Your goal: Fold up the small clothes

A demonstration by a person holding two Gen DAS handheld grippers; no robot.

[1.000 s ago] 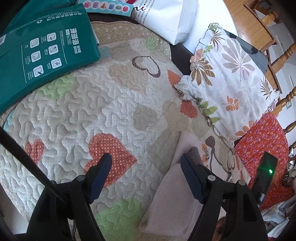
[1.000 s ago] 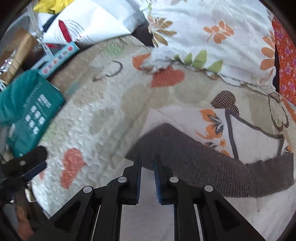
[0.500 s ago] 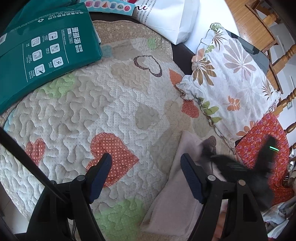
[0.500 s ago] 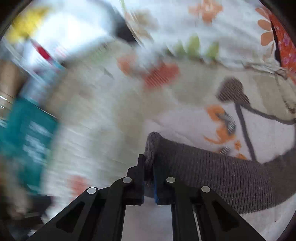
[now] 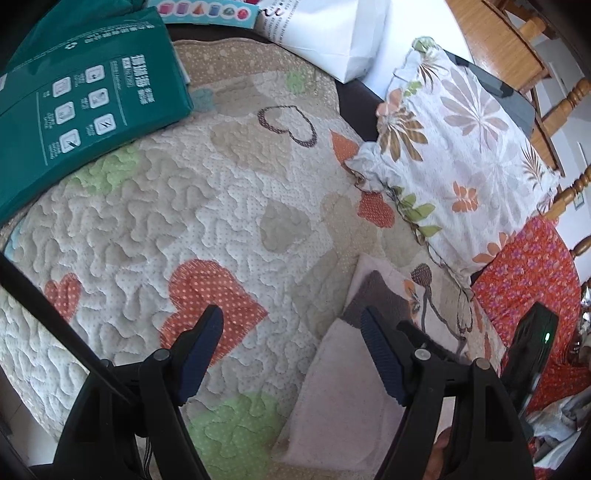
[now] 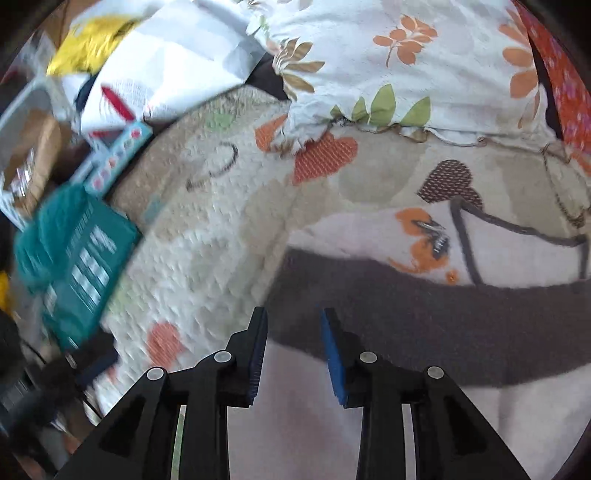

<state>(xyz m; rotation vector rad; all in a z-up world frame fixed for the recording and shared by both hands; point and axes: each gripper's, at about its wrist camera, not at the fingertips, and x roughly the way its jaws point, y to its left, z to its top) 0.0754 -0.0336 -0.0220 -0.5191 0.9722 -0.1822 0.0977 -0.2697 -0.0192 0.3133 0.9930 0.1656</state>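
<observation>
A small pale pink garment (image 5: 343,398) with a grey-brown ribbed band (image 6: 424,325) and an orange print (image 6: 424,240) lies folded on the quilt. In the left wrist view the band (image 5: 380,299) lies across its far end. My left gripper (image 5: 291,325) is open and empty above the quilt, its right finger over the garment's left edge. My right gripper (image 6: 291,325) is open, low over the band's left end, holding nothing. The right gripper's body (image 5: 528,343) shows at the right in the left wrist view.
The heart-patterned quilt (image 5: 184,229) covers the surface. A green package (image 5: 74,110) lies at the far left, a white bag (image 5: 332,33) behind. A floral pillow (image 5: 461,158) and a red floral cloth (image 5: 524,277) lie to the right. Wooden chairs (image 5: 554,110) stand beyond.
My right gripper, shut on the band's left end, carried it over the garment and has now opened and let it go. The left gripper has hardly moved.
</observation>
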